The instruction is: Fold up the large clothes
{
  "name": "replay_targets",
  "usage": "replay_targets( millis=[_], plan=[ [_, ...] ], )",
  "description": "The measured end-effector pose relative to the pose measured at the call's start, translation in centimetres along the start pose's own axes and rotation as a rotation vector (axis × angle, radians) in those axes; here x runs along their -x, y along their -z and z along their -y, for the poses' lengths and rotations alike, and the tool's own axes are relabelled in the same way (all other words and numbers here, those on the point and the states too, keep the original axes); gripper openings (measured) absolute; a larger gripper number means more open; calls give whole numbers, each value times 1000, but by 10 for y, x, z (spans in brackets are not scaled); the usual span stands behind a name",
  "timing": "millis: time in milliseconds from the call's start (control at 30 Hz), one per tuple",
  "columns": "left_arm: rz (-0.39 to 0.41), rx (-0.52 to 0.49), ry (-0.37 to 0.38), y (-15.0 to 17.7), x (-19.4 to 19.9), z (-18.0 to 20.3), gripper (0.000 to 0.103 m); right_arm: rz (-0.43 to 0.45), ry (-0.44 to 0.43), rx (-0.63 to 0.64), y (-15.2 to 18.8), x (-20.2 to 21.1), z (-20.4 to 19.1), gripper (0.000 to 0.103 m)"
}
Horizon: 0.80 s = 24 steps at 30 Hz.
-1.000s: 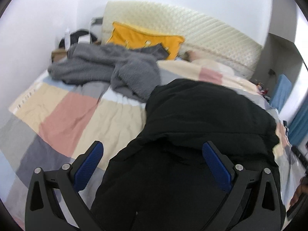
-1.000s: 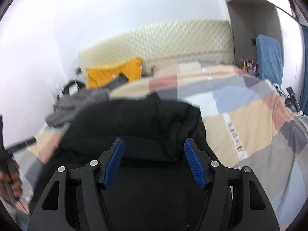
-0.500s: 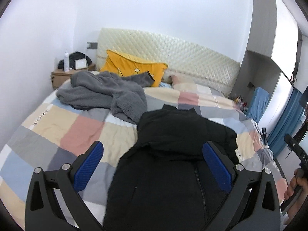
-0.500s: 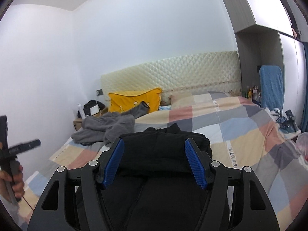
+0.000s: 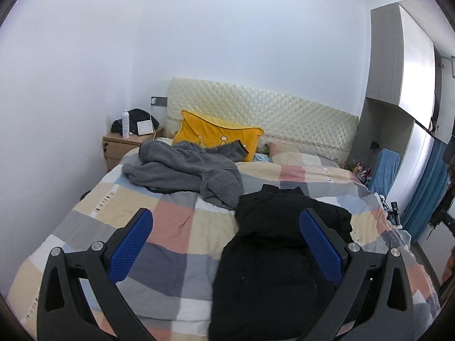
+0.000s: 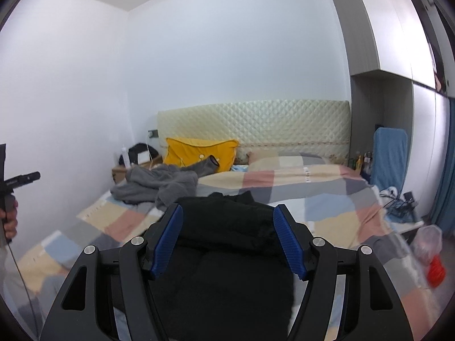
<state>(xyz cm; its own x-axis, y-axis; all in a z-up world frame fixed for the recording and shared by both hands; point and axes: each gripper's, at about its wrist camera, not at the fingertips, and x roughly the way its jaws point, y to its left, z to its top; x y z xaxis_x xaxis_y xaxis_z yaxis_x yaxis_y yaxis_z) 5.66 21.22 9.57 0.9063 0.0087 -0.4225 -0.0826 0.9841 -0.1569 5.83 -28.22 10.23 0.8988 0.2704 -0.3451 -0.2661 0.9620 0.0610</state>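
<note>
A black jacket (image 5: pixel 273 255) is seen spread on the checked quilt (image 5: pixel 176 227) in the lower centre of the left wrist view, and low in the centre of the right wrist view (image 6: pixel 227 255). The left gripper (image 5: pixel 226 244) is held wide open above the bed, nothing being gripped. The right gripper (image 6: pixel 227 236) is likewise parted and empty. A grey fleece (image 5: pixel 184 173) is heaped left of centre before a yellow pillow (image 5: pixel 216 136).

black jacket (image 5: pixel 273 255) | grey fleece (image 5: pixel 184 173) | yellow pillow (image 5: pixel 216 133) | pastel checked quilt (image 5: pixel 170 227) | blue claw pads (image 5: pixel 132 245)
</note>
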Motion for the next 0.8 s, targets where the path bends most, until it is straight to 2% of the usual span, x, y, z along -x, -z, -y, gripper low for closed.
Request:
replay_targets(
  millis=[133,233,367,500,800],
  plan=[
    [-45,26,23,17,-1,-22,103,-34,13,33,-13,20,19,66],
    [-97,36,35,34,-16,-35,103,-62,16,30,-26,35,43,69],
    [-189,54,54,57,-41,-49,102,-121,48,15,-20,39,75,70],
    [-265,100,91,85,-66,-54,102,-236,54,-31,23,18,95,70],
    [-451,197,197,154,-138,-40,102,-471,-71,-255,147,-71,122,70]
  ],
)
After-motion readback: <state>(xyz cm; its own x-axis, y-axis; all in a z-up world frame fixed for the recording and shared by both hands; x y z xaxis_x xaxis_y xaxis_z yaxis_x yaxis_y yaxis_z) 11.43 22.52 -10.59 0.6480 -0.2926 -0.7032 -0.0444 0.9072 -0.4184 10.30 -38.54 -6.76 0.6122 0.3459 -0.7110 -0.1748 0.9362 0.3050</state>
